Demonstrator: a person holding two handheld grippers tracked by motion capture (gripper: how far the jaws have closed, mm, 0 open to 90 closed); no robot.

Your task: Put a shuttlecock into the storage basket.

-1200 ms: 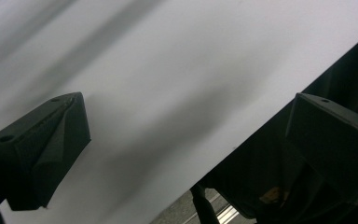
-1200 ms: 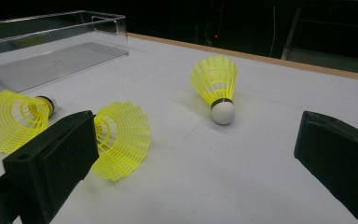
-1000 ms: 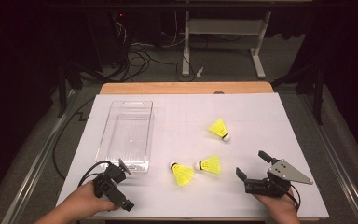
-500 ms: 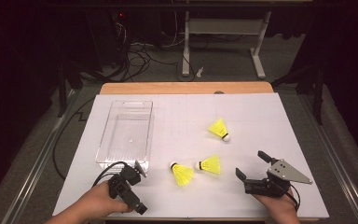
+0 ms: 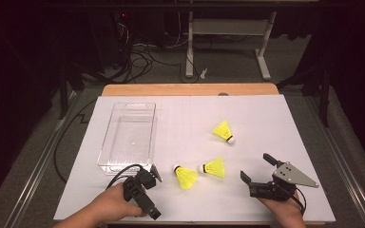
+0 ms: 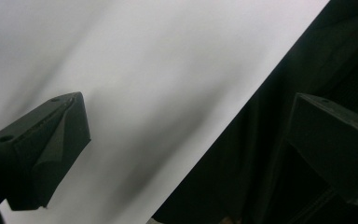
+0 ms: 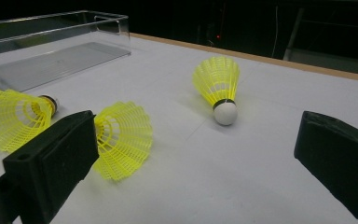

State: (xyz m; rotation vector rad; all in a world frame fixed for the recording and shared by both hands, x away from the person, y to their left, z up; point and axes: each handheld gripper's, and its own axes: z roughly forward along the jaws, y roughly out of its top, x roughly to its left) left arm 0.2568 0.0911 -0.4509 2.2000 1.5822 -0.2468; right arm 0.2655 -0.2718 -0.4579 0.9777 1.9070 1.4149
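Note:
Three yellow shuttlecocks lie on the white table sheet. One rests farther back, its white cork toward my right gripper. Two lie together near the front: one and one. My right gripper stands open just right of that pair, nothing between its jaws. My left gripper is held open just above the sheet left of the pair, turned toward the table's dark edge, with nothing in it.
A clear plastic bin with nothing in it stands at the left of the sheet, just beyond my left gripper. The table's wooden far edge borders a dark floor with cables and a desk frame.
My left gripper has shifted to the right, toward the two near shuttlecocks, and has turned in the hand. The right gripper and all three shuttlecocks have stayed put.

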